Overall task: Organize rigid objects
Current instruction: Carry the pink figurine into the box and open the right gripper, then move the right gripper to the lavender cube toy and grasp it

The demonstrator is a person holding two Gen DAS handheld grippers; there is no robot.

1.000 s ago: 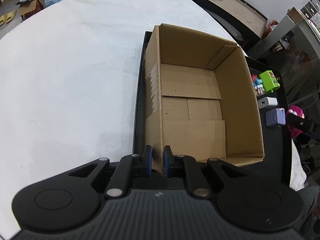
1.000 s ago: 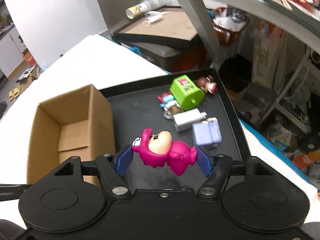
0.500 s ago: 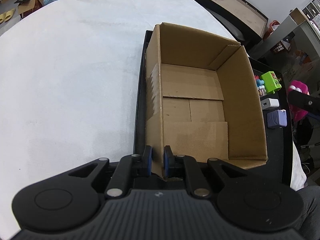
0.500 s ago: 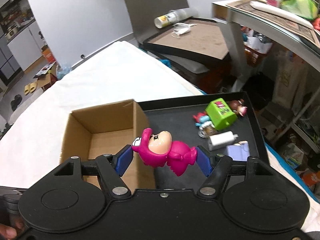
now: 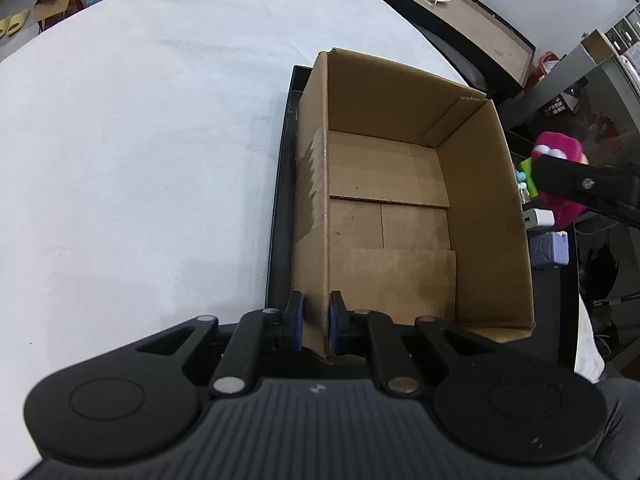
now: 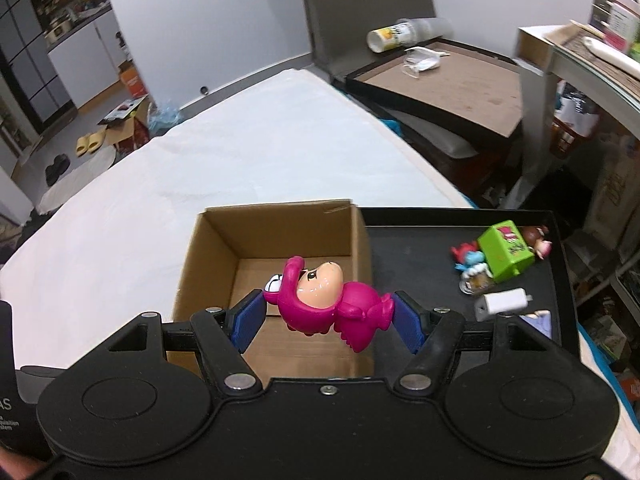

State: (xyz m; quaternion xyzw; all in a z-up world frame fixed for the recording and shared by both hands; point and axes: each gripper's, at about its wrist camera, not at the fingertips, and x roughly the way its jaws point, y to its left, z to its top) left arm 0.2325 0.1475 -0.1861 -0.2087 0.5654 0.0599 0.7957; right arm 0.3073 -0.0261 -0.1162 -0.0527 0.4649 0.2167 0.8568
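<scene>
Cardboard box [image 5: 400, 208] wall pinched by left tongs [image 5: 316, 326]; right tongs [image 6: 326, 316] clamp pink figure [image 6: 324, 300].

The left wrist view looks steeply down from close above the near wall of the open brown cardboard box [image 5: 400, 216]. The right wrist view faces the same box [image 6: 276, 240] from its other side, slanting down. Both share the box and black tray [image 6: 416, 256].

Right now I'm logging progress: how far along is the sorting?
Nothing is packed yet: the cardboard box is empty. In hand: the left gripper pinches the box wall, and the right gripper holds the pink figure above it. Left: the green cube, white charger and others on the black tray.
</scene>
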